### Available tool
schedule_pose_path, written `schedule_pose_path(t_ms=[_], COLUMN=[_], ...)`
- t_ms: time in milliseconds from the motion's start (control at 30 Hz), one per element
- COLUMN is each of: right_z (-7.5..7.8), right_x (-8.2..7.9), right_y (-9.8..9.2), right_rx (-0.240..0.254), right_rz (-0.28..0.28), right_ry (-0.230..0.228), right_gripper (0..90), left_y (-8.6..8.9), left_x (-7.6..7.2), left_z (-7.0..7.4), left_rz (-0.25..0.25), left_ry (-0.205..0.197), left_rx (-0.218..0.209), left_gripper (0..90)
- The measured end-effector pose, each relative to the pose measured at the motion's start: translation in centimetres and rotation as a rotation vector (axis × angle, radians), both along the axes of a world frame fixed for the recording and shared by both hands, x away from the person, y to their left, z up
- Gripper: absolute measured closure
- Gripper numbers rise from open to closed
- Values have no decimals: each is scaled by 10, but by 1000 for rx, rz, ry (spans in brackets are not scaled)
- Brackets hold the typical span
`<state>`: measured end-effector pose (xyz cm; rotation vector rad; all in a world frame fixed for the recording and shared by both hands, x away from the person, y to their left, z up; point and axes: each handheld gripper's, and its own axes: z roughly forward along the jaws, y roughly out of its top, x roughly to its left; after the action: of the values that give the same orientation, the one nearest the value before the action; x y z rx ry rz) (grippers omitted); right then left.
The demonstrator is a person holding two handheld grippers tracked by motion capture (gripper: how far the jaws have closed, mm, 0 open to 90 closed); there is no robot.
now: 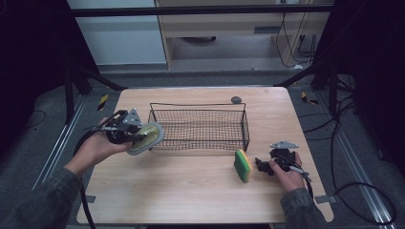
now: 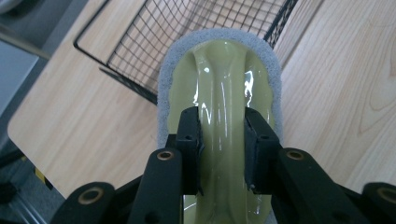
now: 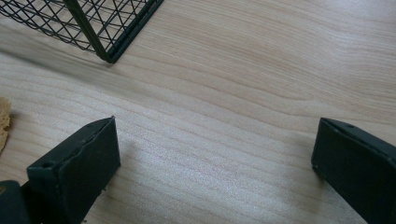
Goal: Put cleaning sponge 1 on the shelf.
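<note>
The table (image 1: 191,191) is pale wood, smooth and matt. The basket (image 1: 200,125) is thin black wire mesh. The scrubber (image 2: 219,88) has a glossy yellow-green plastic handle over a grey foam pad — porous, dull. The jaws are matt black.

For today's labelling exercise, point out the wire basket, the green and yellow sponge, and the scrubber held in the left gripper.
wire basket (image 1: 246,125), high view, right end wall.
green and yellow sponge (image 1: 242,165), high view, its upright face.
scrubber (image 2: 224,70), left gripper view, glossy handle ridge above the jaws.
</note>
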<state>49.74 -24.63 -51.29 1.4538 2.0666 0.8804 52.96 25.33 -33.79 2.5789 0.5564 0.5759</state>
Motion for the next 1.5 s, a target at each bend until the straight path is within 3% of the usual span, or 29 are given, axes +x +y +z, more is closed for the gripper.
schedule_pose_path(t_ms=[200, 300, 333, 400, 467, 700, 833, 1100, 1333, 1500], right_z=[0, 0, 0, 0, 0, 0, 0, 0, 0, 0], right_x=[0, 0, 0, 0, 0, 0, 0, 0, 0, 0], right_y=[0, 0, 0, 0, 0, 0, 0, 0, 0, 0], right_rx=[0, 7, 7, 6, 6, 3, 2, 2, 0, -1], right_rz=[1, -2, 0, 1, 2, 5, 5, 5, 6, 8], right_ry=[2, 6, 4, 4, 3, 2, 1, 1, 0, 1], right_gripper=[12, 11, 11, 11, 11, 11, 12, 12, 11, 9], left_y=[-12, -17, -22, -25, -33, -44, -50, -53, -59, -64], left_x=[12, 14, 15, 15, 18, 27, 38, 47, 52, 57], left_z=[11, 14, 17, 17, 14, 9, 15, 21, 20, 19], left_rz=[-62, -66, -65, -69, -94, -137, -172, -189, -228, -242], left_ry=[-41, -66, -96, -110, -126, -135, -167, -207, -212, -215], left_rx=[46, 52, 30, 25, 54, 109, 137, 120, 145, 140], left_gripper=[707, 708, 707, 708, 707, 708, 707, 707, 707, 707])
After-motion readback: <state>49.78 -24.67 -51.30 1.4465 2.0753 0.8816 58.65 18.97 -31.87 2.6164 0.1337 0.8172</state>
